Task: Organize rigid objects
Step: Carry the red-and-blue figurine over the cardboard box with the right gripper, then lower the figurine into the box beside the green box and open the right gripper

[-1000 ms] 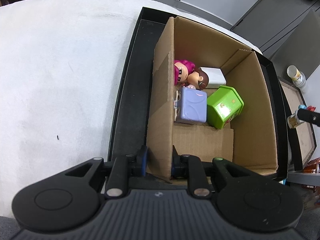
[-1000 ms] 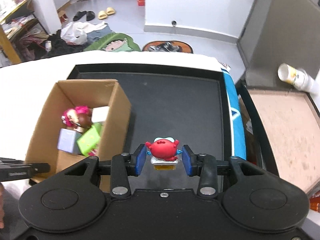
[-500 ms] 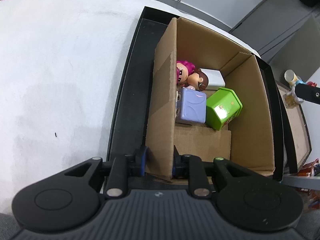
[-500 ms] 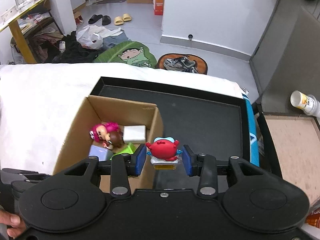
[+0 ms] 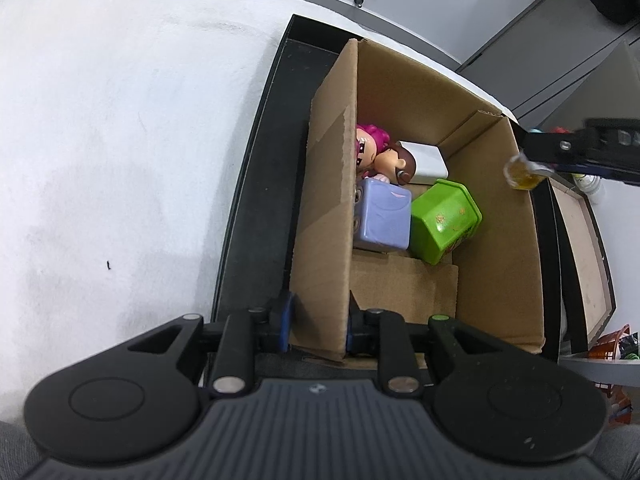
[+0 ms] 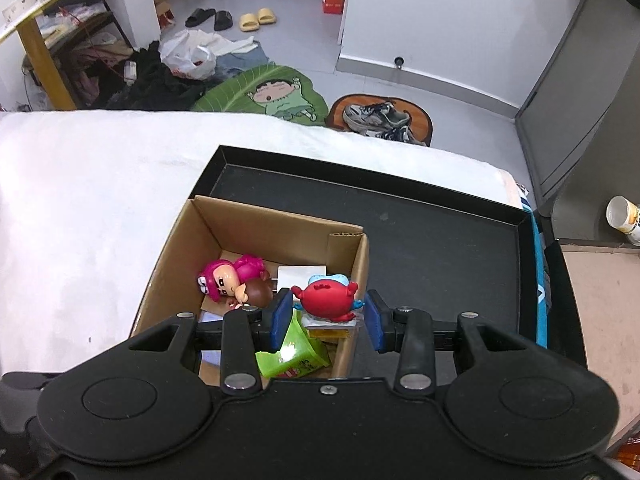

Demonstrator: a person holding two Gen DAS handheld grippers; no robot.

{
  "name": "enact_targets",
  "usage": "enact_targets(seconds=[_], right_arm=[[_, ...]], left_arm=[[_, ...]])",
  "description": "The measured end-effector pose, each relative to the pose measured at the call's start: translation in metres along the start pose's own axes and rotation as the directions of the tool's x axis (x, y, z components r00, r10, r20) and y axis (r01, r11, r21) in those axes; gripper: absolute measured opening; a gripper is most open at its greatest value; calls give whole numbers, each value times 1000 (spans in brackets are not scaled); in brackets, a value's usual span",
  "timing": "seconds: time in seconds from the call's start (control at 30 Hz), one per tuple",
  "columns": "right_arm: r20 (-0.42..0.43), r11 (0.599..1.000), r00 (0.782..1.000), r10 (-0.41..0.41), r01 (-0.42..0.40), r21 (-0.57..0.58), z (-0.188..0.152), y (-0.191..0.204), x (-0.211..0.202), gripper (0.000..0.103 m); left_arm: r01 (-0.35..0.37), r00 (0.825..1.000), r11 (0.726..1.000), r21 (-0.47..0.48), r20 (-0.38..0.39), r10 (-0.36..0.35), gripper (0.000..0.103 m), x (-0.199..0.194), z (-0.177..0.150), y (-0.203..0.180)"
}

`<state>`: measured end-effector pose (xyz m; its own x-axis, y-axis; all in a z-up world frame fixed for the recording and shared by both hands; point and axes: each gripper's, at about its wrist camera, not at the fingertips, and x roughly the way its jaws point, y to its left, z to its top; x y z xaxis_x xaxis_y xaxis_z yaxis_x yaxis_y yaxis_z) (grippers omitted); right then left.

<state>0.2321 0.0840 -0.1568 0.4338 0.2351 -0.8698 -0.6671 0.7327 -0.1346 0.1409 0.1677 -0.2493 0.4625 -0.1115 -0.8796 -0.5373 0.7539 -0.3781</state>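
Observation:
An open cardboard box point(image 5: 496, 240) stands in a black tray point(image 5: 256, 216). Inside lie a pink-haired doll point(image 5: 370, 148), a brown-haired doll head point(image 5: 400, 162), a white block point(image 5: 426, 158), a lilac cube point(image 5: 384, 218) and a green tub point(image 5: 444, 222). My left gripper point(image 5: 318, 326) is shut on the box's near left wall. My right gripper point(image 6: 326, 316) is shut on a red crab figure point(image 6: 326, 300) and holds it above the box's right wall point(image 6: 358, 276). The figure's base point(image 5: 522, 170) shows in the left wrist view.
The tray point(image 6: 440, 232) sits on a white cloth-covered surface point(image 5: 120, 140). A second shallow brown tray point(image 6: 600, 304) lies to the right, with a paper cup point(image 6: 622, 214) beyond it. Clothes, slippers and shoes lie on the floor behind.
My right gripper has carried the red crab figure left, from over the bare tray to above the box's right wall. My left gripper has kept its hold on the box wall.

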Motion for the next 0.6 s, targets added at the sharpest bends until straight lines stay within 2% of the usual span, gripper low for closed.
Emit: enact_targets(seconds=[0.6], right_arm=[[-68, 997, 996, -53, 49, -61, 6, 23, 34, 39]], left_arm=[[10, 1000, 1000, 19, -5, -9, 24, 1, 1, 0]])
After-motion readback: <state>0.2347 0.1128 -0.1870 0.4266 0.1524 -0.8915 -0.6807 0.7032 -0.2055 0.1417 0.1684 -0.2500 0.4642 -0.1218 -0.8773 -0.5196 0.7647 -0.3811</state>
